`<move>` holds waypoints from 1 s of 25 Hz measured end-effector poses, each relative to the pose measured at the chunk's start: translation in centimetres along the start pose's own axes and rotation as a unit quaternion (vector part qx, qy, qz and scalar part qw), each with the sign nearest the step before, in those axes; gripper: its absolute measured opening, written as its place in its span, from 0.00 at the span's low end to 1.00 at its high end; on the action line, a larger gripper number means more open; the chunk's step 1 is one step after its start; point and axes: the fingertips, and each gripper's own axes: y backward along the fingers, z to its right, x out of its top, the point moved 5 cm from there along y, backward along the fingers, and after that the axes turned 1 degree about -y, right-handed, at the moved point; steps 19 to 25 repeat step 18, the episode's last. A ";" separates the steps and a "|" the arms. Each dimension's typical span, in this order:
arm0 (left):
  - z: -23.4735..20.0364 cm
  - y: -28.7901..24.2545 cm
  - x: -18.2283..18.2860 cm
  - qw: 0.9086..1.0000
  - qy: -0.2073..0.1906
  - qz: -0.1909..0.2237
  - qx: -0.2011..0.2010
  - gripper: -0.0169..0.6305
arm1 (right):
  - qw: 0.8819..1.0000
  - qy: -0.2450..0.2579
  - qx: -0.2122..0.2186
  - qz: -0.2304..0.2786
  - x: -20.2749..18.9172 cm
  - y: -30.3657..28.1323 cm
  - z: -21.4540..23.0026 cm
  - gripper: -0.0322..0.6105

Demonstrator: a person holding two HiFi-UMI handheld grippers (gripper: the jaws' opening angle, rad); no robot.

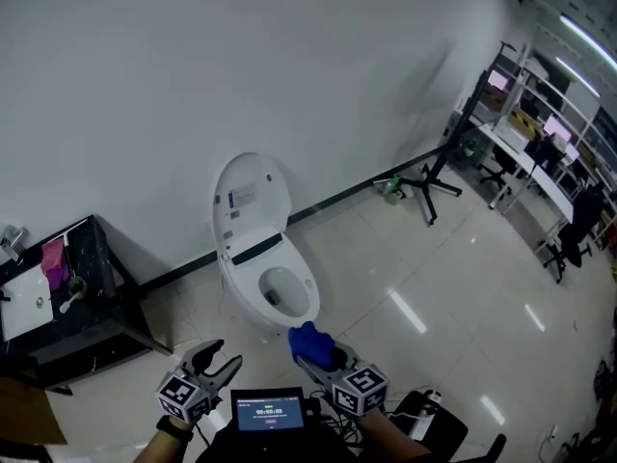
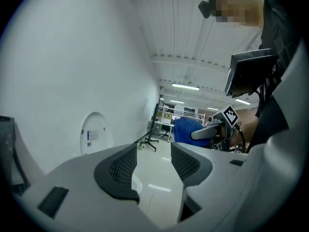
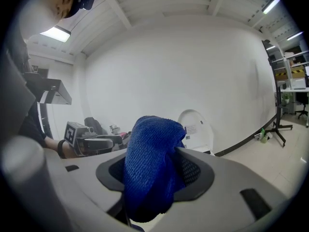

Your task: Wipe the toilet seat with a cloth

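Note:
A white toilet stands against the wall with its lid raised and its seat ring down around the bowl. My right gripper sits just in front of the bowl's near rim, shut on a bunched blue cloth. The cloth fills the space between the jaws in the right gripper view, with the lid behind it. My left gripper is lower left of the toilet, open and empty. Through its jaws I see floor, the lid and the cloth.
A dark washstand with a white basin and a pink item stands left of the toilet. A tripod stand and a green bottle sit by the wall at right. Desks and chairs fill the far right. A small screen hangs at my chest.

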 end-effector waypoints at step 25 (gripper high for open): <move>2.4 -0.2 1.5 0.999 -0.015 0.009 0.027 0.38 | 1.000 0.015 0.017 -0.001 0.5 2.7 1.3 0.42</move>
